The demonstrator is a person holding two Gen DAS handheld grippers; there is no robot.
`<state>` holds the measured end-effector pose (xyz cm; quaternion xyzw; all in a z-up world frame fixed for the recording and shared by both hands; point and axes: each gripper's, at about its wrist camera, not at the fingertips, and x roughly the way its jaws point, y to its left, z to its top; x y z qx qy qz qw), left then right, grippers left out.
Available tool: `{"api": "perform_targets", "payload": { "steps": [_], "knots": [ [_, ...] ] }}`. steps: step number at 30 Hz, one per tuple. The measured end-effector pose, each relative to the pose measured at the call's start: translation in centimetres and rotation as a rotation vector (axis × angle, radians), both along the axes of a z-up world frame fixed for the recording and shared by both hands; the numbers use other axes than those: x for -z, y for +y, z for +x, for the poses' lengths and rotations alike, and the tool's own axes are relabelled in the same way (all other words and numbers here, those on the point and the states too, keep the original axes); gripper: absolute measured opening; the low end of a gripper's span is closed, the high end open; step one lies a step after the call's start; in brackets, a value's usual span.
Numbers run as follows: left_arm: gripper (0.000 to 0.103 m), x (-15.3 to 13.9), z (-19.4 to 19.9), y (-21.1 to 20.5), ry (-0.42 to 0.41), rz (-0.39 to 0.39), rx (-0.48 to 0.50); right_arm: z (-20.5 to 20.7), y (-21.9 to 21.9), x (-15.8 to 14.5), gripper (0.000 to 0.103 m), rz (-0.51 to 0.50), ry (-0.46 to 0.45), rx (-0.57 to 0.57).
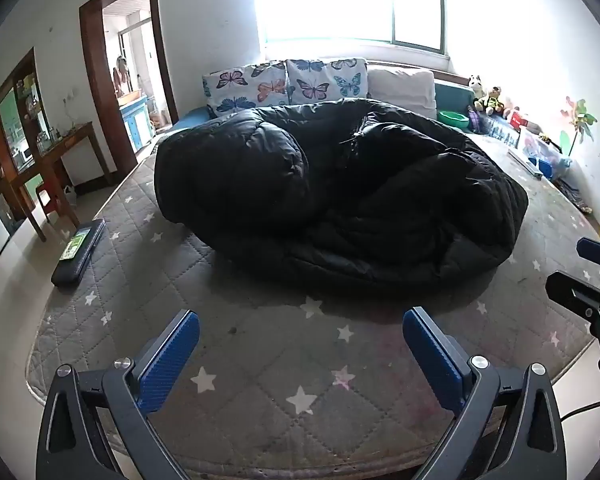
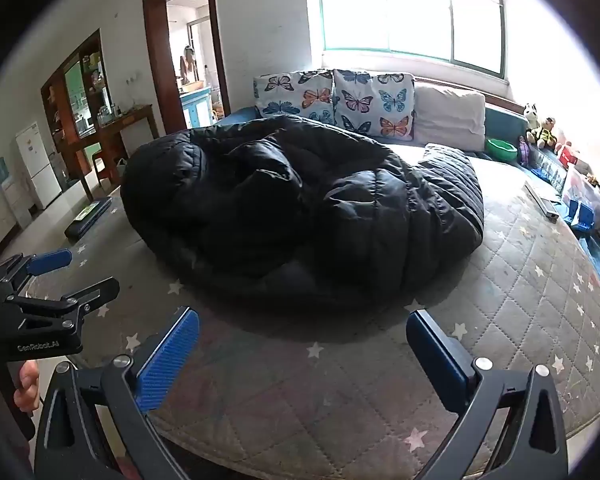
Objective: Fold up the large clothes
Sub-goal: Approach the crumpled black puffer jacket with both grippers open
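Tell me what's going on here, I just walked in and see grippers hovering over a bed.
A person holds a two-finger gripper in each hand, set to fold a black puffer coat that lies bunched in a heap on the star-patterned quilted mattress. The left gripper and the right gripper are both open and empty, hovering above the mattress just short of the coat's near edge. Nothing is gripped. Butterfly pillows sit behind the coat.

Left tool (image 1: 300, 332) spread wide, empty; right tool (image 2: 302, 332) likewise, side by side.
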<state>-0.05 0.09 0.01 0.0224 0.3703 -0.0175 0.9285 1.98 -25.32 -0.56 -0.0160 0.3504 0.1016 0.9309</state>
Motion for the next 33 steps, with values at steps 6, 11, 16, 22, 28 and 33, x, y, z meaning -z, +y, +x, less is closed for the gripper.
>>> {"api": "perform_targets", "payload": {
  "steps": [6, 11, 16, 22, 28, 33],
  "knots": [
    [0.103, -0.1, -0.7, 0.8, 0.009, -0.024, -0.001, 0.0, -0.2, -0.1, 0.103, 0.004, -0.002, 0.011],
    [0.103, 0.4, -0.5, 0.5, 0.036, -0.011, -0.012, -0.4, 0.4, -0.1, 0.103, -0.002, 0.001, -0.006],
    [0.103, 0.4, -0.9, 0.4, 0.027, -0.005, -0.011, -0.5, 0.6, -0.1, 0.103, -0.001, 0.000, -0.011],
    [0.103, 0.1, -1.1, 0.5, 0.015, 0.000, -0.012, -0.5, 0.7, -0.1, 0.103, -0.003, 0.002, -0.010],
    [0.103, 0.0, -1.1, 0.7, 0.017, -0.011, -0.008, -0.5, 0.8, -0.2, 0.103, -0.005, 0.000, -0.016],
    [0.103, 0.1, -0.9, 0.7, 0.019, 0.010, -0.021, -0.5, 0.7, -0.3, 0.103, -0.005, 0.001, -0.018]
  ]
}}
